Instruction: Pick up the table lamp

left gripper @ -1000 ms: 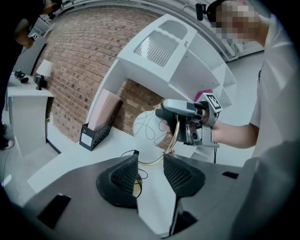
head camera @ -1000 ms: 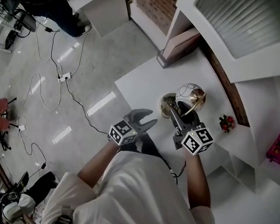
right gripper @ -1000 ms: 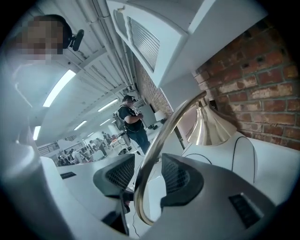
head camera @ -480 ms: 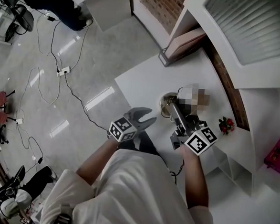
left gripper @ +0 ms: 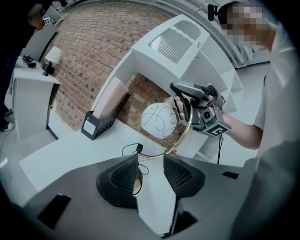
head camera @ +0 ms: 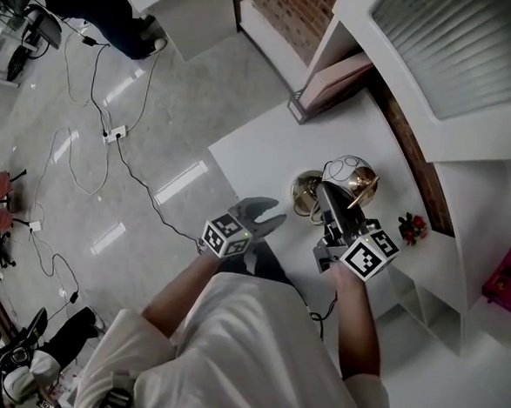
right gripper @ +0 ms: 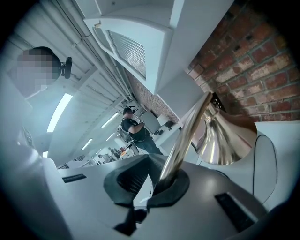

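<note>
- A table lamp (head camera: 347, 172) with a white globe shade marked by thin black lines, a brass hoop and a brass cone-shaped foot is seen on the white tabletop (head camera: 259, 151), at about 1 o'clock from the middle of the head view, close to the red brick wall (left gripper: 93, 51).
- The right gripper (head camera: 329, 195) is clamped shut on the lamp's brass hoop; in the right gripper view the rod (right gripper: 187, 133) is pinched between the two jaws (right gripper: 157, 180), with the brass foot (right gripper: 225, 140) at 2 o'clock from them.
- The left gripper (head camera: 270, 214) is held with its jaws apart and nothing is gripped; it is kept off the table's near edge, at 8 o'clock from the lamp.
- In the left gripper view the globe (left gripper: 159, 120) is seen at 12 o'clock above the parted jaws (left gripper: 150, 161), well apart from them.
- A black file holder (left gripper: 98, 126) with a pink folder is stood at 10 o'clock from the globe, against the brick.
</note>
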